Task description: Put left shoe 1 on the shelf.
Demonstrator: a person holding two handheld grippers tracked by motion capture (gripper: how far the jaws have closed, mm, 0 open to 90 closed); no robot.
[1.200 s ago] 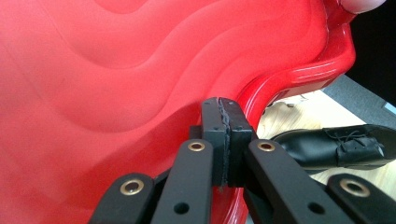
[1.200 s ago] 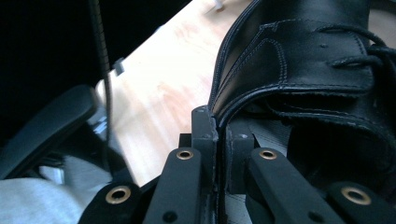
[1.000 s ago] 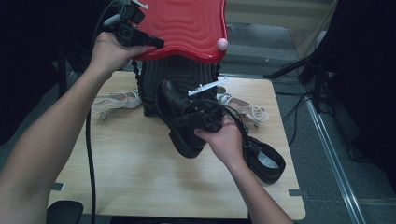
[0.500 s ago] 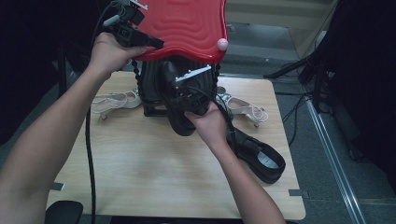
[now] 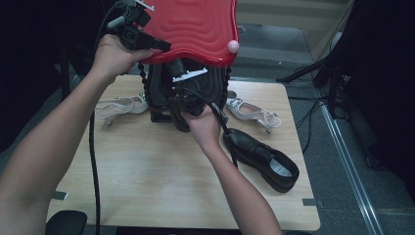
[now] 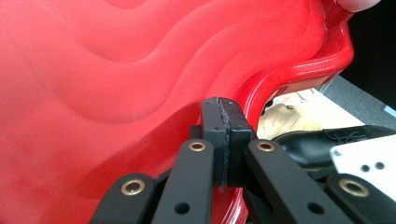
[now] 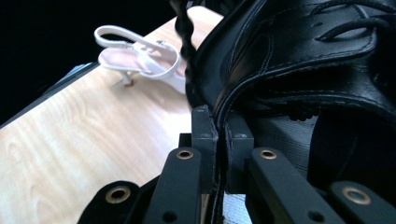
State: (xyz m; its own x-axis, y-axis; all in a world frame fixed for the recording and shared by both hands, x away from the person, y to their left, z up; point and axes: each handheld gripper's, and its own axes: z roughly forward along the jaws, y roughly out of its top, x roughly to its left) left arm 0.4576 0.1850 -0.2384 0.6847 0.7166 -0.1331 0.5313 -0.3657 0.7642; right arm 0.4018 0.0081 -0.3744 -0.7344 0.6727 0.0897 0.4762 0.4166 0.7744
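My right gripper [image 5: 180, 95] is shut on a black leather shoe [image 5: 178, 125]; in the right gripper view its collar edge [image 7: 303, 56] is pinched between the pads. The shoe hangs at the mouth of a black case [image 5: 159, 93], under that case's raised red lid [image 5: 195, 24]. My left gripper [image 5: 159, 46] is at the lid's front left edge. In the left gripper view its jaws [image 6: 223, 140] are shut, pads together, against the red lid [image 6: 116, 70] beside its rim. Nothing shows between those pads.
A second black shoe [image 5: 262, 159] lies on the wooden table [image 5: 147, 181] at the right. White sandals lie left [image 5: 120, 105] and right [image 5: 252, 112] of the case. A braided cord [image 7: 187, 37] hangs at the case's side. The lid carries a pink knob [image 5: 233, 46].
My right hand has carried the black shoe up and left, from over the table's middle to the case's mouth under the lid. The left hand and lid stayed put.
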